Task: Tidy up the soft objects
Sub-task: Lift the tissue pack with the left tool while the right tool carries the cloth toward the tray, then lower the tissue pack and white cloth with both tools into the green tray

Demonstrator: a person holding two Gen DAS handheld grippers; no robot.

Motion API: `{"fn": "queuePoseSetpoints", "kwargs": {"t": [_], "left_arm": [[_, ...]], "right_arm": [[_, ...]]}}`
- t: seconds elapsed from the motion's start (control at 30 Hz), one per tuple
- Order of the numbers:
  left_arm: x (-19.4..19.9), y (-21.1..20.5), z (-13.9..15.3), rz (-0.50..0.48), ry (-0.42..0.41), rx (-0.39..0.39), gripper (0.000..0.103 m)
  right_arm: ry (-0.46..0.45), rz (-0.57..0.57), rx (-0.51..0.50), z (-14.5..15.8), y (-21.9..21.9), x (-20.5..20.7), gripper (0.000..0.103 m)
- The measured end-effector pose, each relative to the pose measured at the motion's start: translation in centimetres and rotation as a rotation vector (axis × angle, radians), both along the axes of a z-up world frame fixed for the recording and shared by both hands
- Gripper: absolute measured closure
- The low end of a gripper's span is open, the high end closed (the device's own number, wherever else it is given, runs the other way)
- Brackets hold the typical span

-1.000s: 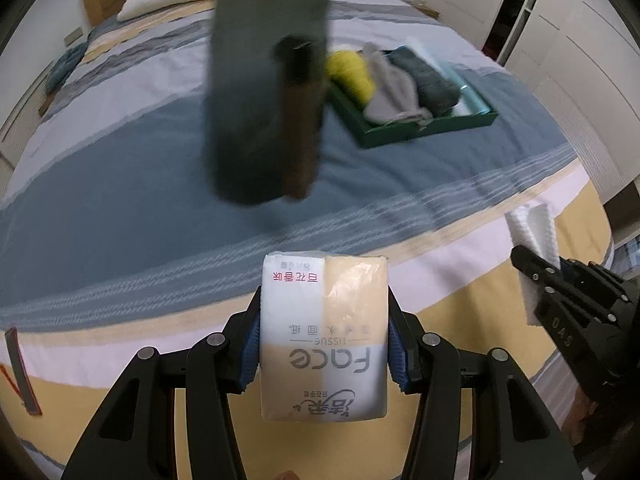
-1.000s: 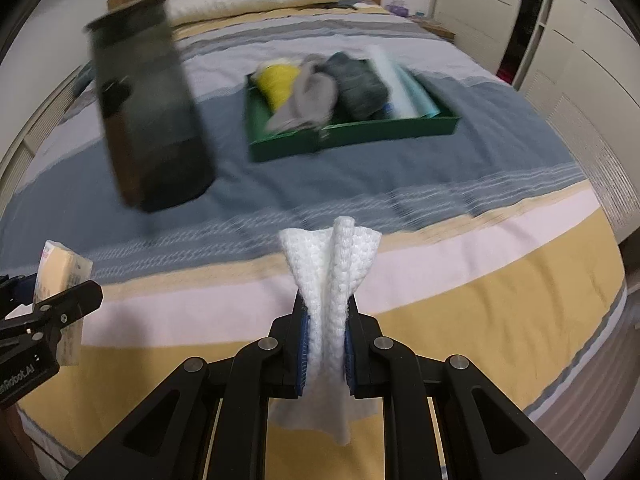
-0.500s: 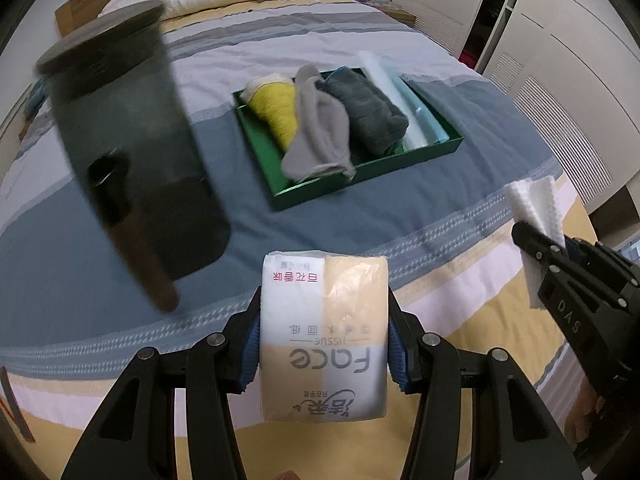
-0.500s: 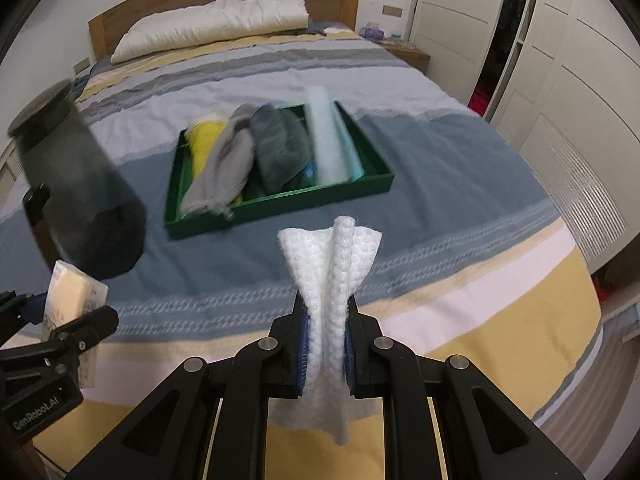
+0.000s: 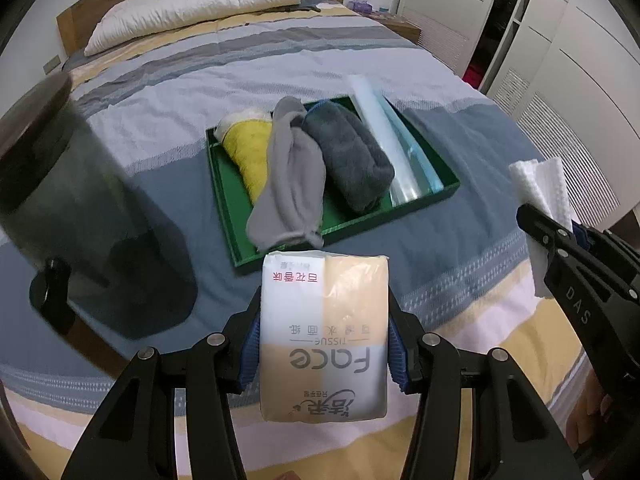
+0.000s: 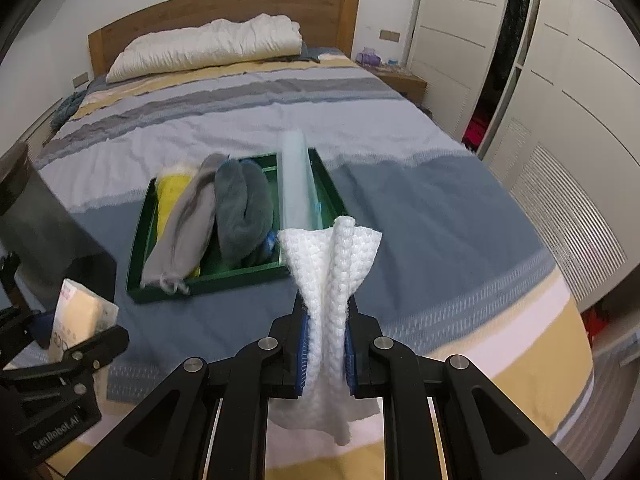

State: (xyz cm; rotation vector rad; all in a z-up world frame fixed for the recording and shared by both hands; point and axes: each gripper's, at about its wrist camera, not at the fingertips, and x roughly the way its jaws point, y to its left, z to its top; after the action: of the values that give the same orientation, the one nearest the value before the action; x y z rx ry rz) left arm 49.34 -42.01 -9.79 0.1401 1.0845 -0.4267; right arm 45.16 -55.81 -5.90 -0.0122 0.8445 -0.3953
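The left gripper (image 5: 324, 344) pinches a facial tissue pack (image 5: 324, 332); the right gripper (image 6: 326, 344) squeezes a white waffle-weave cloth (image 6: 330, 276) — both above the bed, short of the green tray (image 5: 224, 208). A blurred dark cylinder (image 5: 80, 208) blocks the left side.

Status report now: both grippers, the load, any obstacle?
Left gripper shut on tissue pack. Right gripper shut on white cloth. Green tray ahead, nearly full. Dark blurred object at left.

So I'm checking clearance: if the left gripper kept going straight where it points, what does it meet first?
Probably the near rim of the green tray, about where the grey sock overhangs it; depth is uncertain.
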Motion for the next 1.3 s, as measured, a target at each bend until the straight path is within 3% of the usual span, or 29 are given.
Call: {"fn": "queuePoseSetpoints", "kwargs": {"t": [0.83,1.3], "left_arm": [[8.0,-4.5,0.4,0.168,-0.073,-0.014,0.057],[12.4,-4.0,-0.3,0.281,-0.1,0.005,0.057]], "right_arm": [[-0.095,0.09,-0.088,0.0,-3.0,9.3,0.089],[-0.055,0.149,-0.107,-2.9,-3.5,13.8,0.089]]}}
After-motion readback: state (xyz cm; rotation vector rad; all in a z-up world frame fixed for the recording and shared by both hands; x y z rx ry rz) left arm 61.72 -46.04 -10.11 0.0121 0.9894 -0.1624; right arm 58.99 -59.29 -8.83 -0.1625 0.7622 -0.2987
